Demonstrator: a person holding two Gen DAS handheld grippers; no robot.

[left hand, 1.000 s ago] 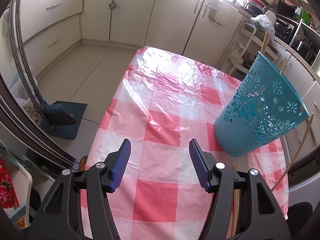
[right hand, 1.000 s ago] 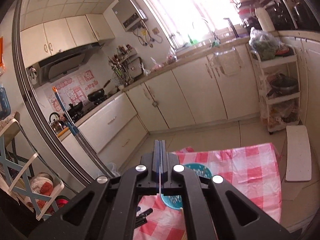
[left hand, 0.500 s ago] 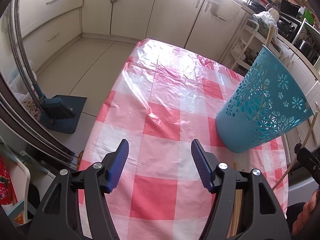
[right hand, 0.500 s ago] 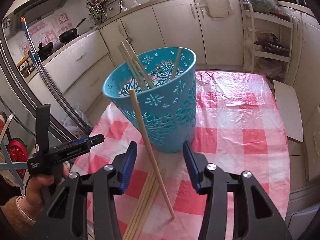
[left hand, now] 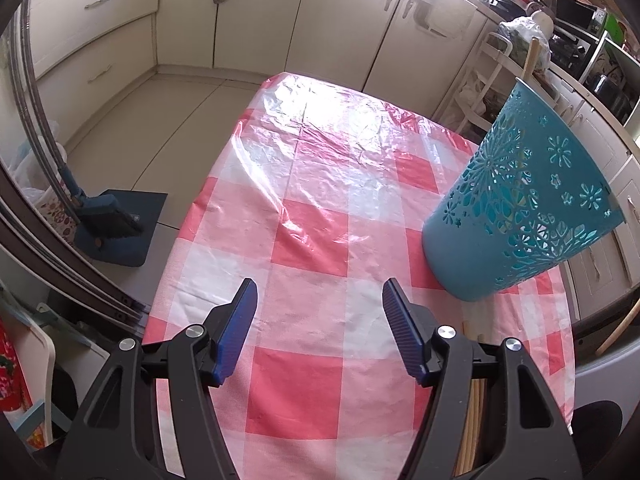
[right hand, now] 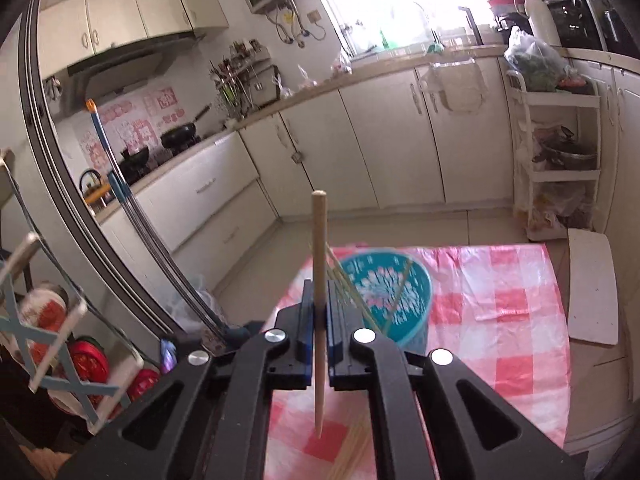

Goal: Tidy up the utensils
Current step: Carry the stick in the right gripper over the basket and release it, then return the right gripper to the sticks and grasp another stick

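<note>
My right tongs (right hand: pixel 318 322) are clamped tight on one wooden chopstick (right hand: pixel 319 264), upright between the blue pads, high over the table. Below its tip, loose chopsticks (right hand: pixel 352 450) lie on the pink checked cloth (right hand: pixel 504 312). Beyond stands the blue perforated basket (right hand: pixel 390 300), several sticks leaning inside. My left tongs (left hand: pixel 318 330) sit low over the cloth, spread wide, gripping nothing; from there the basket (left hand: pixel 516 216) is ahead to the right, and cream cabinets (left hand: pixel 348 20) line the far wall.
</note>
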